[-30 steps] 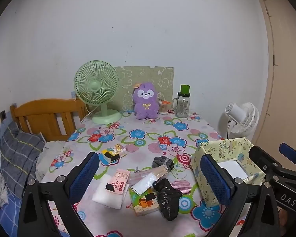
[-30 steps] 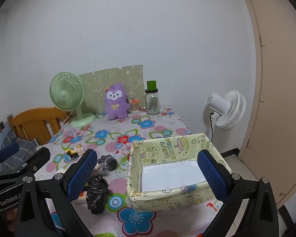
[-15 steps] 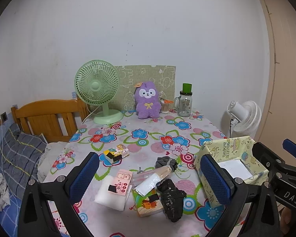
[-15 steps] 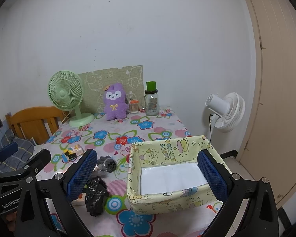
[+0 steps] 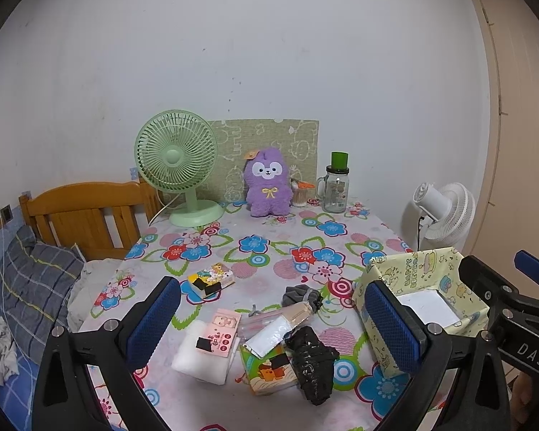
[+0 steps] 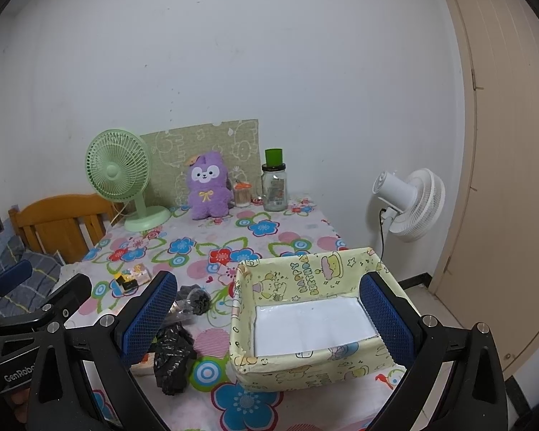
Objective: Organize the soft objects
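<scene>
Both hand-held grippers, left (image 5: 269,323) and right (image 6: 266,318), hover with fingers spread wide and empty; soft packets and a black bag (image 5: 312,362) lie lower centre on the floral surface (image 5: 269,251), the yellow box (image 6: 305,309) lower right.

Worktop (image 5: 298,230) covered in white cloth with red, blue and pink flowers. Purple plush toy (image 5: 267,183) with yellow bow. Pale green fan (image 5: 178,160); white fan (image 5: 445,213). Pale yellow box (image 6: 305,280) printed with cartoons, white inside. Black crumpled bag (image 5: 312,362). Blue-padded fingers (image 5: 391,327) on black frames.
</scene>
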A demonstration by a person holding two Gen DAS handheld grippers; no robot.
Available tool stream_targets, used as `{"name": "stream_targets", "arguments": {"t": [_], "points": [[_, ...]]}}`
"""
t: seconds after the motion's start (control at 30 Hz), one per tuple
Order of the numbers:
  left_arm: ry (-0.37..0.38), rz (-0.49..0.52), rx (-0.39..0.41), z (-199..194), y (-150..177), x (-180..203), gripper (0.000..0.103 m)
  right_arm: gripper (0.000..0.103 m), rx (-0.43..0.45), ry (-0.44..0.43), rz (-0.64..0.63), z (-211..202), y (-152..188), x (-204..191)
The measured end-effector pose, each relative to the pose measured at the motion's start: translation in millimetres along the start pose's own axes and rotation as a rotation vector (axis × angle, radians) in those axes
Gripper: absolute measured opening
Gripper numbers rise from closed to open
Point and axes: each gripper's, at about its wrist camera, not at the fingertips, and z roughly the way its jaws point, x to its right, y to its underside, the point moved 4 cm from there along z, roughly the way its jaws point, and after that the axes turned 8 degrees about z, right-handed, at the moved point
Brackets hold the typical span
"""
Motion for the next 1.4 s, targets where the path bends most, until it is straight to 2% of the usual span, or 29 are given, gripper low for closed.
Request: {"name": "stream_targets", "arguments": {"t": [1.4], "points": [[0.005, -0.006, 0.006, -1.0, 0.9, 1.0, 0.103, 0.102, 0.013, 0.000, 0.001, -3.7, -2.7, -1.2]]}}
